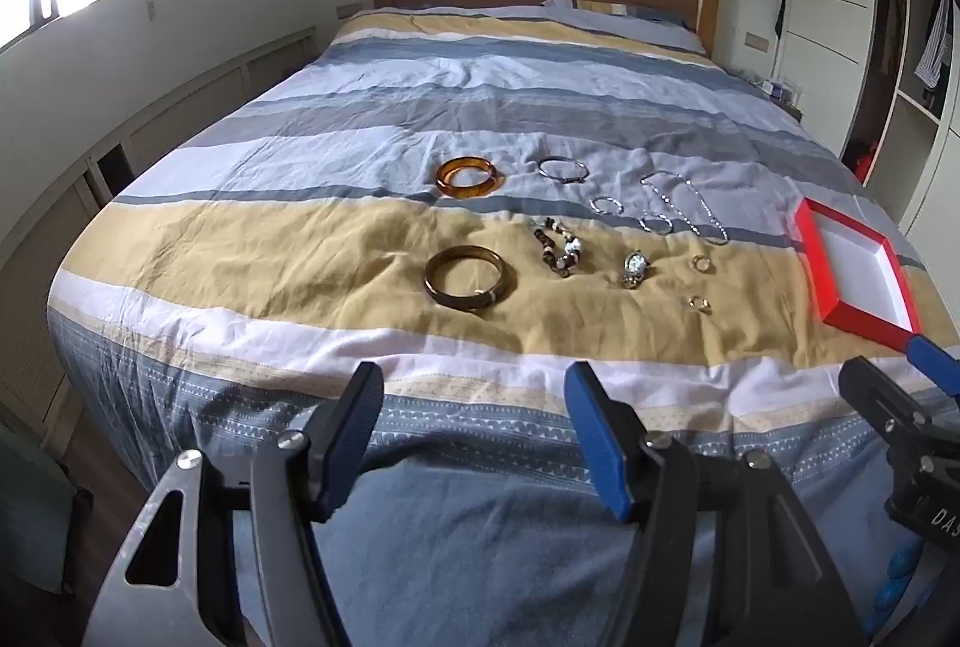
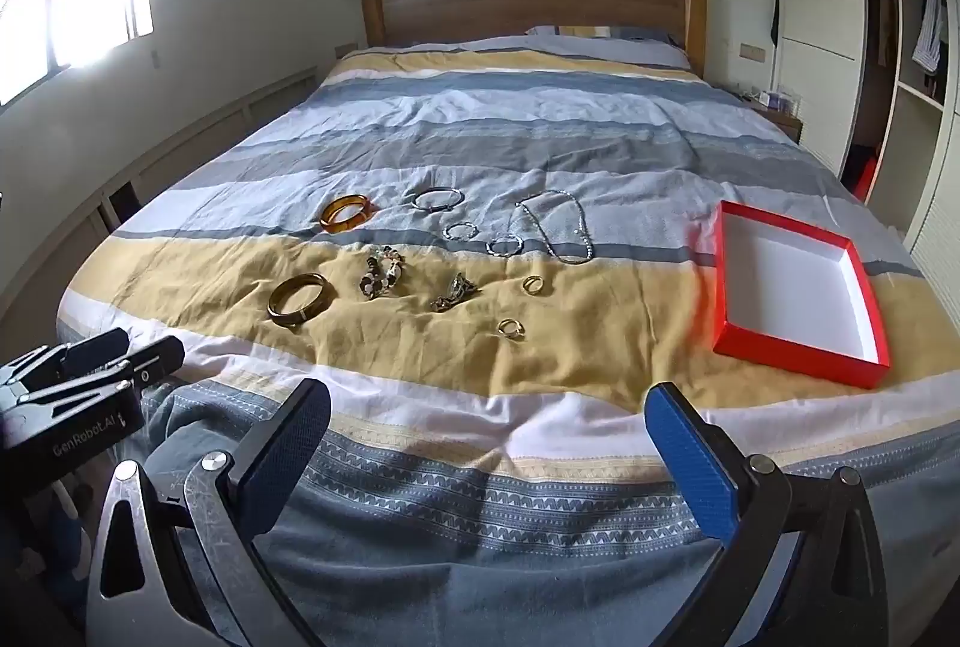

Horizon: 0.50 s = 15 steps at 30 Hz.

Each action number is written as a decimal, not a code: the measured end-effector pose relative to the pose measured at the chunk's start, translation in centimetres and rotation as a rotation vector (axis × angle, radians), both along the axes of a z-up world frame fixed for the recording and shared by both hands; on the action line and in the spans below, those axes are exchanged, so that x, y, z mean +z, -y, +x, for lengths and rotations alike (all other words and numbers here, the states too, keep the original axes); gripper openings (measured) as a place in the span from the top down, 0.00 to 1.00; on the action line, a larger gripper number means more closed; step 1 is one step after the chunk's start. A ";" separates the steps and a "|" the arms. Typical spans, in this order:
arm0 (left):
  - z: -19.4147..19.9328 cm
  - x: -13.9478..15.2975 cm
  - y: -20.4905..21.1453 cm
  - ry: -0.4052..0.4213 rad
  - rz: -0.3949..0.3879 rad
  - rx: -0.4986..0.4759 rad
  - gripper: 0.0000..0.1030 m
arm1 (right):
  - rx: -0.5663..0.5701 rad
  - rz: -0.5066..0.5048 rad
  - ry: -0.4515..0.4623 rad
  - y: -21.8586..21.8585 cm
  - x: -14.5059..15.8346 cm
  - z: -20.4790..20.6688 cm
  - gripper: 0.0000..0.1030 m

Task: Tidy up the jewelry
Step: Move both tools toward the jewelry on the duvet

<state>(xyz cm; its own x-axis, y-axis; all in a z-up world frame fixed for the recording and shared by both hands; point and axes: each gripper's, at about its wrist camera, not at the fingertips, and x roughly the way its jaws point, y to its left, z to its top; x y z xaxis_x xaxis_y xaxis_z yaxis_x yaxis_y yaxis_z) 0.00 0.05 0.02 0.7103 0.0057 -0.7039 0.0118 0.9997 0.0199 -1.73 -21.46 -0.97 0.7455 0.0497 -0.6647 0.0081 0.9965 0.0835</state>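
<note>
Left gripper (image 1: 474, 443): jaws apart, nothing between them, hanging off the bed's foot.
Right gripper (image 2: 489, 446): jaws wide apart, empty.
Jewelry: spread on the striped quilt (image 2: 420, 347), well ahead of both grippers; dark brown bangle (image 1: 463, 285) and amber bangle (image 1: 468, 176) leftmost.
Shallow red box with white inside (image 2: 798, 287): right of the pieces, upright and bare.
Key relation: small gold rings (image 2: 511, 328) lie nearest the right gripper, which is also nearer the box.

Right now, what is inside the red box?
Nothing: the red box shows only its bare white bottom. Its near wall hides a thin strip of floor. All jewelry lies outside.
</note>
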 end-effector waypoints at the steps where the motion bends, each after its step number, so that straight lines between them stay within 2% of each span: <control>1: 0.0 0.0 0.1 0.008 0.028 0.001 0.41 | -0.001 -0.004 0.000 -0.1 -0.1 -0.1 0.01; 8: -0.2 0.0 -0.1 0.015 0.025 0.009 0.41 | -0.007 0.013 -0.010 0.8 0.3 -0.2 0.01; 15: 0.6 -1.0 0.5 -0.020 0.027 0.027 0.41 | -0.029 0.011 -0.011 1.1 -0.6 -0.2 0.01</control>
<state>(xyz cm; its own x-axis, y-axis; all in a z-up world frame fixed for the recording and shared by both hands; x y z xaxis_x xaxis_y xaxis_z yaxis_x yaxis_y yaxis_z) 0.60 -0.41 -0.97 0.6953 0.0438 -0.7173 -0.0148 0.9988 0.0466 -1.89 -22.56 -1.54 0.7395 0.0356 -0.6722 0.0383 0.9948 0.0947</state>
